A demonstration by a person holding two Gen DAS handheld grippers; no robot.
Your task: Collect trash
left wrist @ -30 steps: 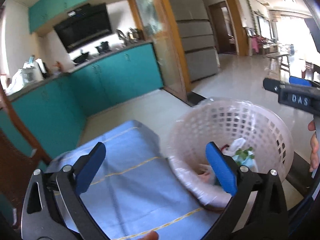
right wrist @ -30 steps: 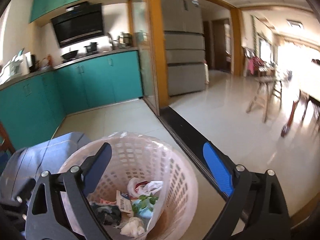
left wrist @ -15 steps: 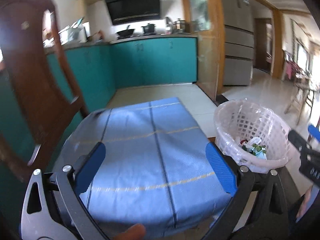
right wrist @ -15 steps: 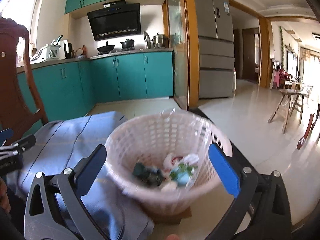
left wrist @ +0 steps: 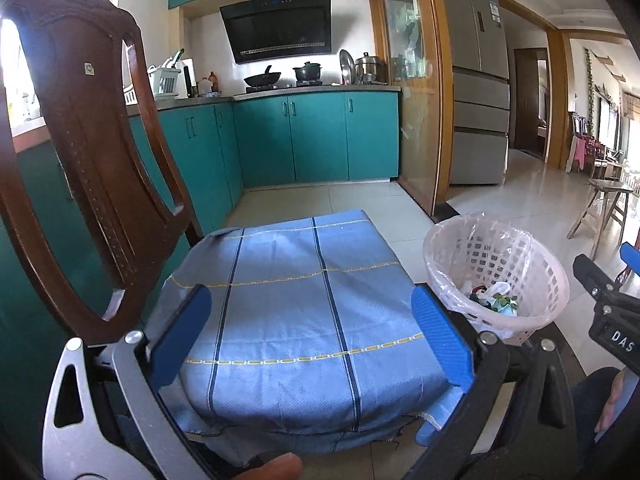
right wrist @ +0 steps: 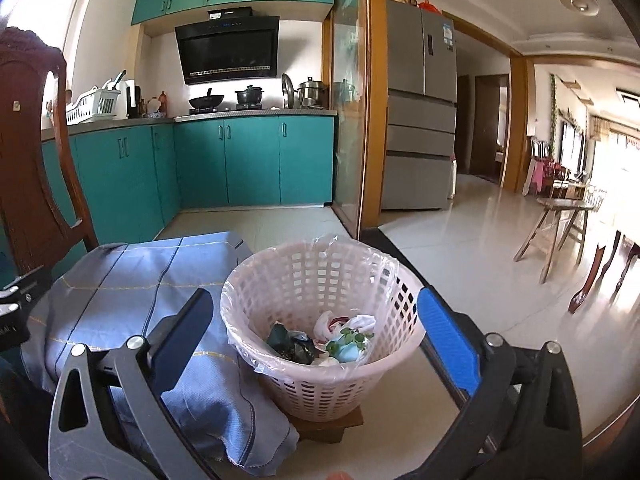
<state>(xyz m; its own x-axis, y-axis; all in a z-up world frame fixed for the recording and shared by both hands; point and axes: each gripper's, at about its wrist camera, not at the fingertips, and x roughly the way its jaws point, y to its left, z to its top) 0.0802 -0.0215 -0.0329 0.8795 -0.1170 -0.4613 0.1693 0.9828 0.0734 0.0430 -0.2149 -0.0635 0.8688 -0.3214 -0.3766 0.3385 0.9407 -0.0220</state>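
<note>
Left tongs (left wrist: 312, 336) are spread wide and empty, now hovering level over the blue cloth-covered desk (left wrist: 288, 320). A second ago they were tipped over the white basket (left wrist: 496, 276), with the right finger pad inside its rim; they have since swung left and pulled back. Right tongs (right wrist: 316, 344) are also wide apart and empty. They have backed off and dropped lower, so the white basket now sits framed between their fingers instead of directly underneath.

Read: both pairs have retreated from the bin with nothing held. Trash (right wrist: 324, 344), made up of a dark wad, a white bag and green bits, lies in the bottom of the lined basket. I see no loose trash on the cloth or on the floor (right wrist: 460, 264). Likely the drop-off is done and this is either a search for more or the end.

Edges and room:
- Basket stands on a small wooden block (right wrist: 324, 426), just beside the desk's right edge, with the cloth hanging close to it. It looks easy to knock off the block.
- Wooden chair back (left wrist: 80, 152) stands close on the left, limiting left swing.
- Cloth overhangs the near edge, so there is snag risk.
- Open floor to the right, with a stool (right wrist: 556, 224) well apart.
</note>
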